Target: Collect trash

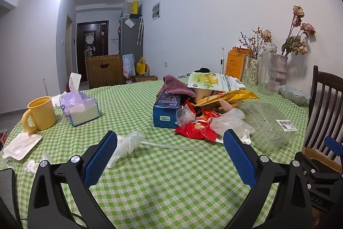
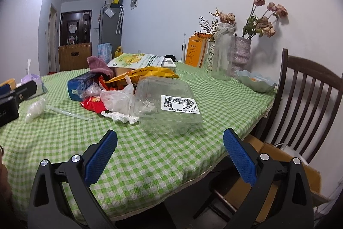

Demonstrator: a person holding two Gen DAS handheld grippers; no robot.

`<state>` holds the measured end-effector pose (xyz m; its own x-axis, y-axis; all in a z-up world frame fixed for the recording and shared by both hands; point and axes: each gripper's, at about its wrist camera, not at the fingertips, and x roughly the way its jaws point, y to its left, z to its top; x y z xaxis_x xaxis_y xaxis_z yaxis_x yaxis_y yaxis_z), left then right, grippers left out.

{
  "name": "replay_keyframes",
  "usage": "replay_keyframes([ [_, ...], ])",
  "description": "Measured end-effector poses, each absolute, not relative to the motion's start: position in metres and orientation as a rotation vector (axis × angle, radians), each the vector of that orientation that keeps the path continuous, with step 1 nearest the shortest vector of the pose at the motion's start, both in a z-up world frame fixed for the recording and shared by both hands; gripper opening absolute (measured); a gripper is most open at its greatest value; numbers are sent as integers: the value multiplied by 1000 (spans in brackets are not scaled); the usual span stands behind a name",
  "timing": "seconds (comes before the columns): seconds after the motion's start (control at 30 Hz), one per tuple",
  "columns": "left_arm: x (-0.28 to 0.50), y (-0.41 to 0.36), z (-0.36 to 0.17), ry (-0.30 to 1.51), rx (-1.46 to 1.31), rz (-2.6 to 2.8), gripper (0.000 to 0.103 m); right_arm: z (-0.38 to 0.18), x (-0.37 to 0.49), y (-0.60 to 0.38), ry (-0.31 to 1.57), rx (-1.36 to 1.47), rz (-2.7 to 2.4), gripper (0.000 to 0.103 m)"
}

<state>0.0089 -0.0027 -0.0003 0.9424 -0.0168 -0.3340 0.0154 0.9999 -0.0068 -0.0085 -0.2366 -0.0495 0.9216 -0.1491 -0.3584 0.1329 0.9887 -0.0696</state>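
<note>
Left wrist view
Left gripper (image 1: 170, 144): nearest the lens, blue-padded fingers spread wide with nothing between them, hovering above the green checked tablecloth (image 1: 150, 181).
Closest trash: a crumpled clear plastic wrapper (image 1: 126, 144) lies just beside the left pad, with a clear straw (image 1: 171, 146) running from it toward the pile.
Main pile: red snack packet (image 1: 196, 131), disposable glove (image 1: 230, 121), yellow snack bag (image 1: 227, 97) and clear clamshell box (image 1: 268, 123) are heaped together beside a blue carton (image 1: 167, 109).
Other scraps: a crushed tissue (image 1: 31, 165) and a white tray (image 1: 21, 145) sit toward the left edge.
Leave alone, in my judgement: yellow mug (image 1: 41, 113) and tissue box (image 1: 80, 107).

Right wrist view
Right gripper (image 2: 170, 143): fingers equally wide apart and empty, held over the table's near corner.
Nearest target: the clamshell box (image 2: 169, 104), barcode label up, lies just ahead of the fingers; crumpled white paper (image 2: 120, 116) touches its left side.
Receptacle: a cardboard box (image 2: 276, 166) sits below the table edge by the chair (image 2: 304, 96); whether it is the bin I cannot tell.

Doing it well
Clamshell: probably springy and slippery, so pinch one rim or corner rather than straddling its width.
Wrapper and straw: come down low, closing on the bunched part of the film; the straw may roll, so take it separately.
Risk: dragging the cloth could disturb the glass jar (image 2: 223, 53) and vases beyond.
</note>
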Motion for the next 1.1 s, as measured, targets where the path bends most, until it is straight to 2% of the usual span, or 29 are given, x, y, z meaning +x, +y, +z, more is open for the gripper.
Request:
replay_keyframes([
  [0.5,24,6,-8,422,-46,8,96,-58,23,-270,439,72,-9,95],
  [0.6,34,8,-13,484,-60,7,96,-61,35,-260,429,-37,-47,95],
  [0.8,52,10,-22,562,-112,1,96,-70,60,-223,374,-441,-75,95],
  [0.97,68,0,-17,575,-88,6,96,-75,80,-214,359,-576,-45,95],
  [1.1,80,-7,-6,565,-62,11,96,-74,101,-218,432,-567,100,95],
])
